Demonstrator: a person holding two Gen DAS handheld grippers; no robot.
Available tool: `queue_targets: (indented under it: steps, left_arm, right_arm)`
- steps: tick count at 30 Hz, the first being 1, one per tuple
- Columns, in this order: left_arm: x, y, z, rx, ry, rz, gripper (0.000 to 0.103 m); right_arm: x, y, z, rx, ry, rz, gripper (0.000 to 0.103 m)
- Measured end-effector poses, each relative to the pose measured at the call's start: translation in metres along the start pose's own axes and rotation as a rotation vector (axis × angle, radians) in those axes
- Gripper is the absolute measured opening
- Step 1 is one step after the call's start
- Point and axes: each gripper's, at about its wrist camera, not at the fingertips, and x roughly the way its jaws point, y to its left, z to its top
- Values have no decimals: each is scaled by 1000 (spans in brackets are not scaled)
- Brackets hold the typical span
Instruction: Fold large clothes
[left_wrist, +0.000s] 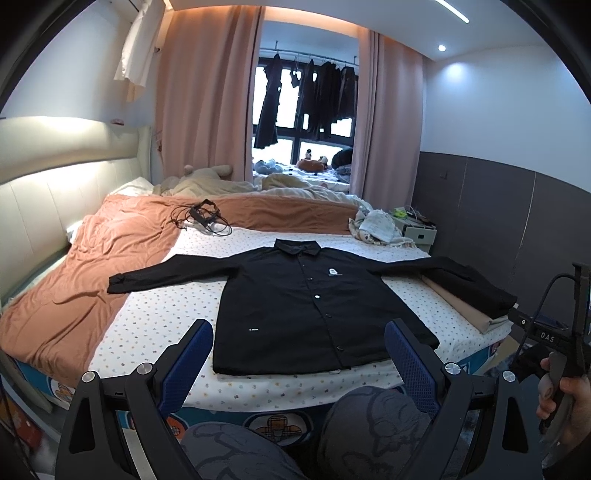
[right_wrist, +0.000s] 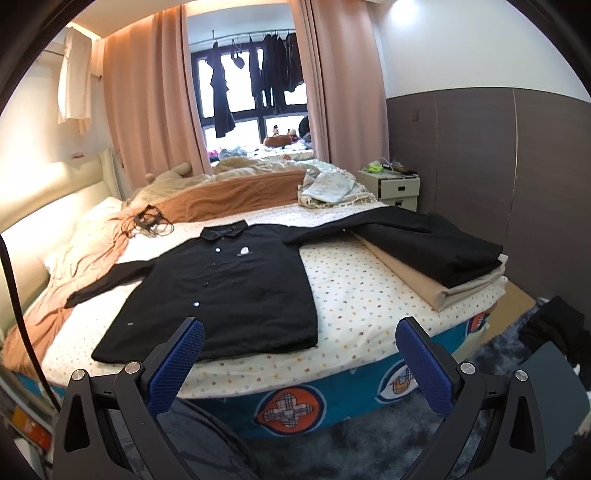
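Flat on the bed (left_wrist: 155, 325), black shirt (left_wrist: 310, 310), unfolded.

left gripper (left_wrist: 299, 343) agape; right gripper (right_wrist: 300, 341) agape

Warm ceiling glow, blown-out window (left_wrist: 306, 122), fisheye-bent edges.

A home bedroom: a bed (left_wrist: 258, 384) with padded headboard (left_wrist: 55, 206), pink curtains (left_wrist: 199, 92), a nightstand (right_wrist: 397, 186).
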Motion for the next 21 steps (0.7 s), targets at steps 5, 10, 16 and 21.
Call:
queue_targets:
  steps: [5,10,16,21]
  left_arm:
    - [1,-3,1,18,2,-3,94]
    - [1,-3,1,18,-3,1,94]
    - [1,-3,-3,22,10,1,94]
    - [-1,-3,-3,21,15,3,94]
  right_arm:
    - [-3,3,2,-3,-21,-9,103]
    - [-3,4,1,-11,-23,-13,103]
    - [-5,6,-2,-26,-25,-16,103]
    - [-8,8,-7,-30,-33,-14,103]
